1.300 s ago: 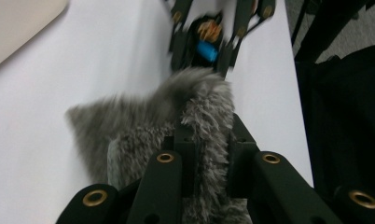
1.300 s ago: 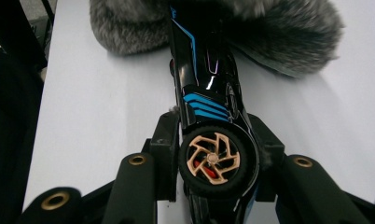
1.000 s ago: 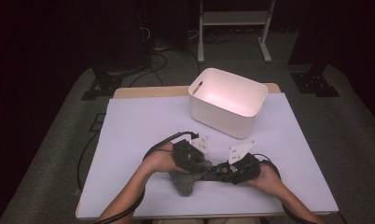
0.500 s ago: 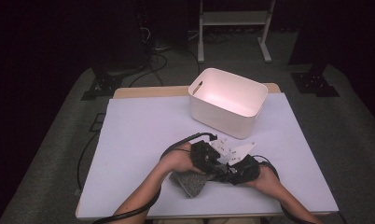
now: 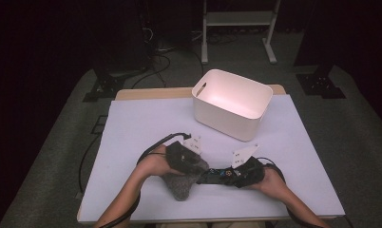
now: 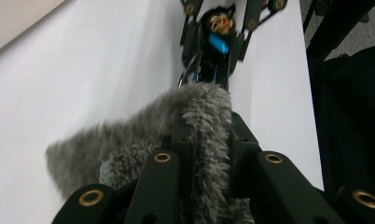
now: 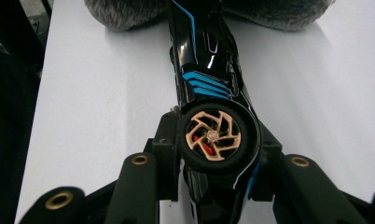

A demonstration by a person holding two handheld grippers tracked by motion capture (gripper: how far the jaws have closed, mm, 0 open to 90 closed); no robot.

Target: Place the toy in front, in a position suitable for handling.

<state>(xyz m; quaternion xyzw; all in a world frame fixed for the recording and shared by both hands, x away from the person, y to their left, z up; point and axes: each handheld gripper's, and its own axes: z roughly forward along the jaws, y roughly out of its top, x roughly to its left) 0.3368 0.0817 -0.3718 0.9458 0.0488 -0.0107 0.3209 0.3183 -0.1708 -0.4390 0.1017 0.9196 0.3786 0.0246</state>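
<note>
Left hand-held gripper pinches the fuzzy grey cloth at the counter's 6 o'clock edge. Right hand-held gripper pinches the black toy car. I think wiping the car comes next, slowly.

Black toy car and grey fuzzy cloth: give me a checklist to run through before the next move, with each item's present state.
1. Right gripper closed on the black toy car with blue stripes: ok, jaws flank its tan-spoked wheel.
2. Left gripper clamped on the grey fuzzy cloth: ok.
3. Cloth touching the car: ok in the right gripper view, at the car's far end.
4. White plastic bin open and unobstructed: ok.
5. Bin contents: cannot tell fully; the visible inside looks bare.
6. Both items over the white table: ok.
</note>
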